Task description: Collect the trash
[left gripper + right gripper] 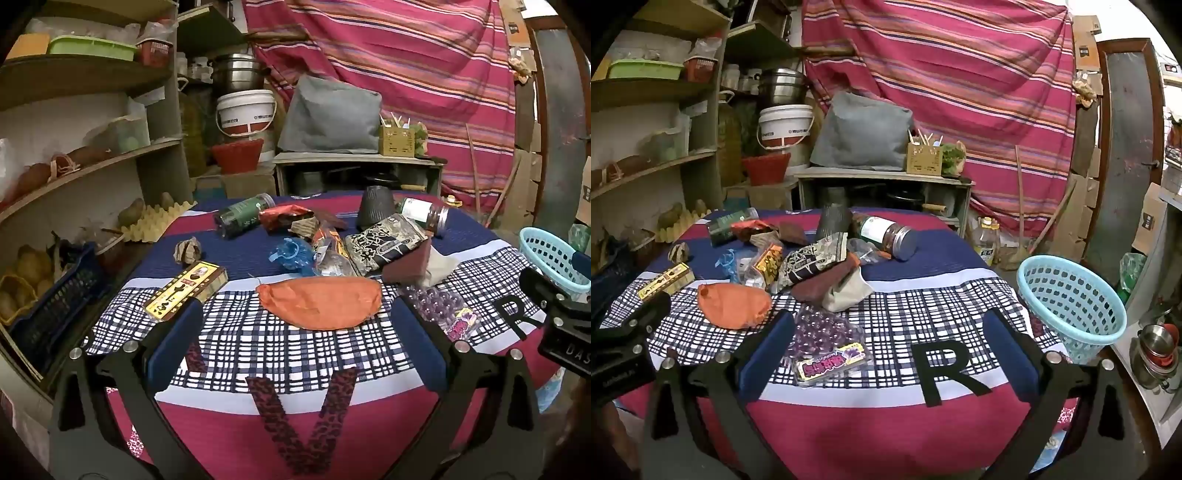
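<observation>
Trash lies scattered on the cloth-covered table (295, 424): an orange wrapper (319, 301), a gold box (186, 291), a purple candy bag (823, 341), a black-and-white packet (388, 242), two jars (242, 216) (886, 236) and crumpled wrappers. A light blue basket (1071, 299) stands at the table's right edge. My left gripper (295, 332) hovers open just short of the orange wrapper, nothing between its fingers. Over the letter R hangs my right gripper (890, 338), open and empty, with the candy bag by its left finger.
Shelves (74, 166) with boxes and produce stand on the left, a dark crate (55, 314) at their base. Behind the table are a white bucket (245, 112), a grey bag (328, 116) on a low cabinet and a striped curtain (960, 92). Steel cups (1156, 350) sit at right.
</observation>
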